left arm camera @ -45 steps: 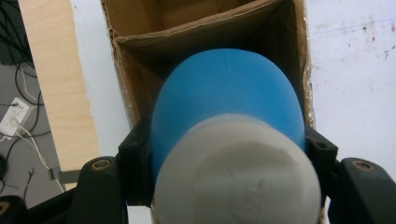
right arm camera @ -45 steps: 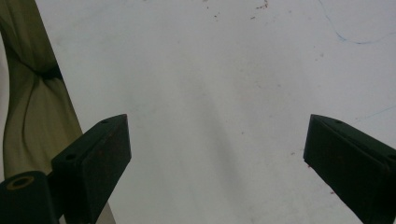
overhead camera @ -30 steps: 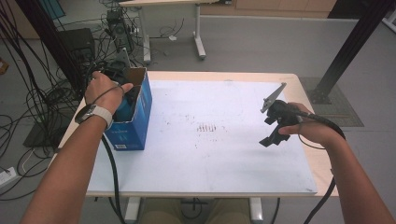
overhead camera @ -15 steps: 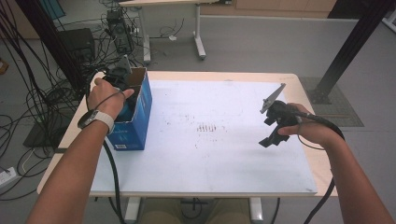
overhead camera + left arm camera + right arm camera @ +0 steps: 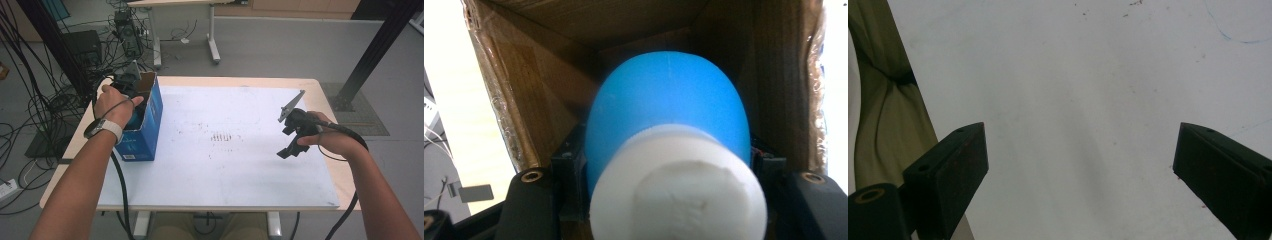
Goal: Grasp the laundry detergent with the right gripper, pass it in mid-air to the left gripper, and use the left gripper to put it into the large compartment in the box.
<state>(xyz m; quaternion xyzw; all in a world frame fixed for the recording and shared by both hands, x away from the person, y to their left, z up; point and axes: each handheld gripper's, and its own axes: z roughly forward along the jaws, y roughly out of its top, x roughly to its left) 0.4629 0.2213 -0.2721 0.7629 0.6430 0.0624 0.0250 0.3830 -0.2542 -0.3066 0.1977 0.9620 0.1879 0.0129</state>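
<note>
Broadly, we see a grey floor [image 5: 280, 45] across the top of the high view, with black cables [image 5: 30, 85] tangled at upper left and a second table's white legs [image 5: 212, 35] at top centre. Below it the wooden table [image 5: 320, 90] carries a big white sheet [image 5: 220, 165] over most of its top, marked with small dark specks near the centre. At the left edge of the sheet stands an open blue cardboard box [image 5: 145, 132]. Our left gripper [image 5: 131, 95] reaches into its mouth, its jaws clamped on a blue rubber bulb with a white ribbed cap [image 5: 669, 135]; brown box walls crowd it on every side in the left gripper view. At centre right our right gripper [image 5: 295, 137] hovers over bare sheet, jaws wide apart with nothing between them.
</note>
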